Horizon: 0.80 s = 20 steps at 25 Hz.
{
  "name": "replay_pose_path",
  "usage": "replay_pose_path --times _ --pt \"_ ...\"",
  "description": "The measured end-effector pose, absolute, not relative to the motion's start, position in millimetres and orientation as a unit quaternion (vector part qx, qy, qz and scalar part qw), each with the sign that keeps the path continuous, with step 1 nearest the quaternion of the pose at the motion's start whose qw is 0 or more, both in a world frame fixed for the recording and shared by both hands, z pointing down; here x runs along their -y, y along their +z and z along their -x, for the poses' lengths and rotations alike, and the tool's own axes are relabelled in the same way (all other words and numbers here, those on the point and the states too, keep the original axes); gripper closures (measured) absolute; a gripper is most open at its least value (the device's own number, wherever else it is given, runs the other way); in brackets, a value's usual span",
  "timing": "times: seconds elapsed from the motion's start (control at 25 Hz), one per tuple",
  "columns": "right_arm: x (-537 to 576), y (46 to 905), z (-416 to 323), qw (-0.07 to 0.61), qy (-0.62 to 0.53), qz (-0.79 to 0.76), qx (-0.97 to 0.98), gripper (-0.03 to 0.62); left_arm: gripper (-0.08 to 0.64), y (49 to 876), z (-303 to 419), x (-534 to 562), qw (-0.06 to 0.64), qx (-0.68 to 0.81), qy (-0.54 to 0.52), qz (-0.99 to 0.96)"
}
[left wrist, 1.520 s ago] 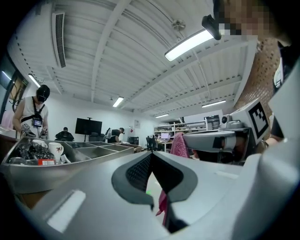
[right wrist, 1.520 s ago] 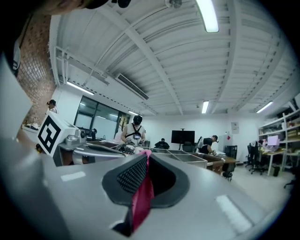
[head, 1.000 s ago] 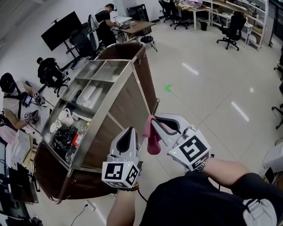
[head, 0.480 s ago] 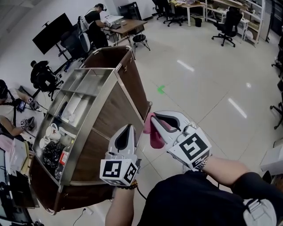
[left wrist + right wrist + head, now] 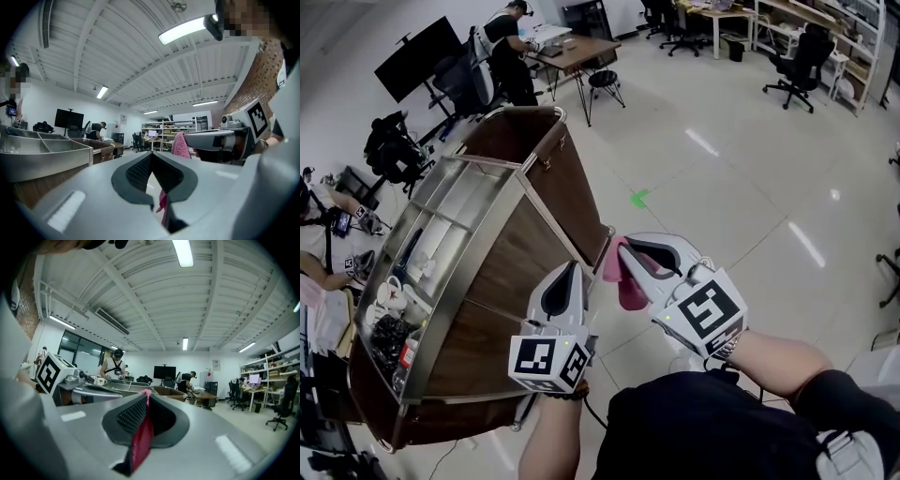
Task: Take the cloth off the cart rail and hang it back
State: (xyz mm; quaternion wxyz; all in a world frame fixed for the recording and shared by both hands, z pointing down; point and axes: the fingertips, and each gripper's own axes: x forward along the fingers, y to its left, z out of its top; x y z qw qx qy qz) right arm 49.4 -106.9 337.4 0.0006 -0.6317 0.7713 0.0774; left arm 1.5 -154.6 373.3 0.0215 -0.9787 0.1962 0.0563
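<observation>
A pink cloth [image 5: 628, 281] hangs from my right gripper [image 5: 623, 247], which is shut on its upper edge; in the right gripper view the cloth [image 5: 143, 437] runs down between the closed jaws [image 5: 146, 392]. My left gripper [image 5: 573, 267] is just to its left, jaws together with nothing between the tips [image 5: 151, 153]. The left gripper view shows the cloth [image 5: 180, 145] beside the right gripper. Both grippers are held level beside the wood side panel of the steel-topped cart [image 5: 525, 272]. A thin metal rail [image 5: 607, 232] shows at the cart's near corner, just beyond the cloth.
The cart's top trays hold cups [image 5: 389, 295] and bottles. People sit or stand at desks [image 5: 572, 52] beyond the cart, with a black monitor [image 5: 417, 56] and office chairs [image 5: 797, 61]. Glossy floor with a green mark [image 5: 639, 198] lies to the right.
Both grippers have travelled together along the cart's side with the cloth still gripped; the cart now lies further left and lower in the head view.
</observation>
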Motion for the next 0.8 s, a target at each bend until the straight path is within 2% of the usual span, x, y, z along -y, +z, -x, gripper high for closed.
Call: replay_pose_path --times 0.44,0.64,0.8 --pt "164 347 -124 0.001 0.073 0.621 -0.78 0.586 0.557 388 -80 204 0.009 -0.191 0.051 0.98" --pt "204 349 -139 0.004 0.046 0.628 -0.777 0.586 0.557 388 -97 247 0.006 -0.186 0.06 0.981" --pt "247 347 -152 -0.003 0.077 0.622 -0.779 0.586 0.557 388 -109 288 -0.004 -0.19 0.067 0.979"
